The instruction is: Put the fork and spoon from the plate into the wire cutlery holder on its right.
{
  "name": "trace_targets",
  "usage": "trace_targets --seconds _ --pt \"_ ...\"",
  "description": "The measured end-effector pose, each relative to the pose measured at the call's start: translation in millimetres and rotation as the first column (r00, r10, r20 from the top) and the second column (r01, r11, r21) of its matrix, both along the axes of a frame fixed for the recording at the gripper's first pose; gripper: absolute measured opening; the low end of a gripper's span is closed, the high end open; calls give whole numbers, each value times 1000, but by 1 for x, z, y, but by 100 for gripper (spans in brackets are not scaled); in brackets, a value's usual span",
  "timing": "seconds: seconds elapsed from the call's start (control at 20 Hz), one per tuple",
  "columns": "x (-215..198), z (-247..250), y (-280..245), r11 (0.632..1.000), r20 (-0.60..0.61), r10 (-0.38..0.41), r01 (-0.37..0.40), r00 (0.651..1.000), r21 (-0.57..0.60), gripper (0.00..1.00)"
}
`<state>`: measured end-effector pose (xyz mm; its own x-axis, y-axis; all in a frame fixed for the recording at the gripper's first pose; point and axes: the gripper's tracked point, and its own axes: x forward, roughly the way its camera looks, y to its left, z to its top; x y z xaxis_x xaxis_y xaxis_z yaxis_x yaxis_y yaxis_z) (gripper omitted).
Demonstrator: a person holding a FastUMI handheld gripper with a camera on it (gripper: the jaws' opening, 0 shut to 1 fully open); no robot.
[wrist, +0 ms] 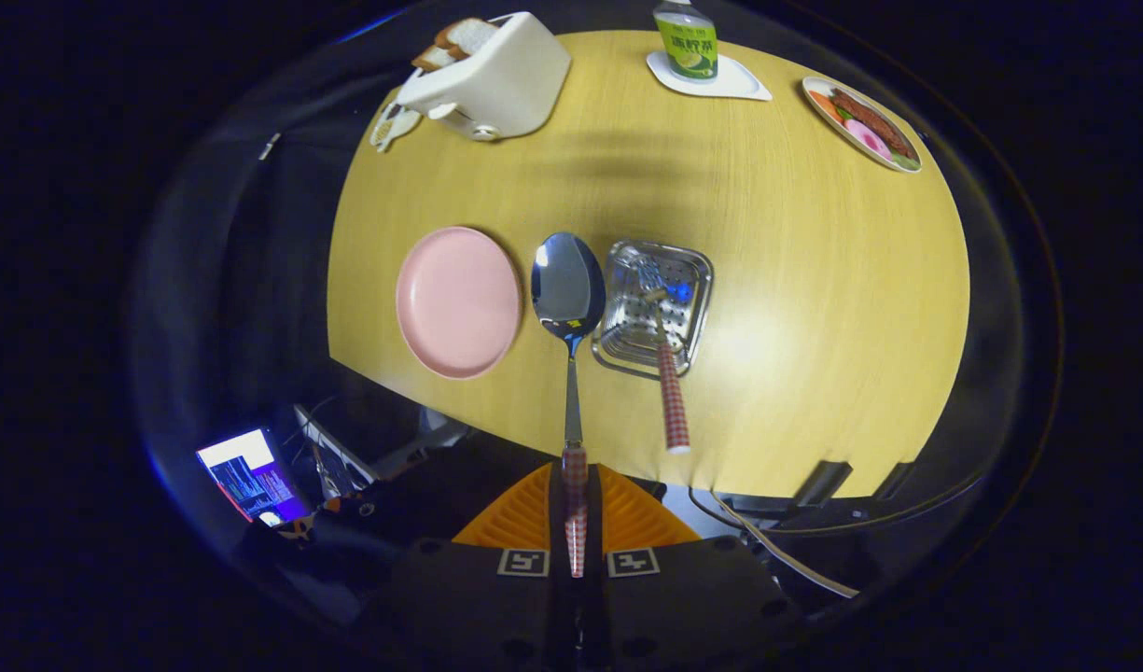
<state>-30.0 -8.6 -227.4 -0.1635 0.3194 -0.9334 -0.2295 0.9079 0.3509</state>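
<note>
Clamped on the checked handle, the claw held the spoon bowl-forward, high over the desk, its orange fingers pressing from both sides so it hung steady. Its bowl sat at mid-frame between the bare pink plate and the wire cutlery holder just right, where the fork already leaned, handle out. Open room lay right of the holder; toaster, bottle and food plate stood well apart along the upper frame.
</note>
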Motion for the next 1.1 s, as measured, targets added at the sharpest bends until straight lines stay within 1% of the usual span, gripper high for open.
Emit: trace_targets --seconds 0.2,0.4,0.55,0.65,0.9,0.95,1.0,1.1 --pt "4 -14 -18 993 -166 38 -55 985 -105 8" --pt "10 -23 -25 972 -297 51 -116 953 -203 8" --pt "13 -24 -29 946 -378 66 -179 924 -271 9" --pt "15 -27 -25 929 -408 80 -216 910 -299 10" --pt "28 -38 -18 916 -461 63 -235 885 -324 9" --pt "33 -39 -20 917 -463 55 -229 884 -327 9" --pt "36 -44 -21 918 -460 48 -221 887 -330 12" --pt "43 -51 -19 924 -439 42 -202 898 -325 13"
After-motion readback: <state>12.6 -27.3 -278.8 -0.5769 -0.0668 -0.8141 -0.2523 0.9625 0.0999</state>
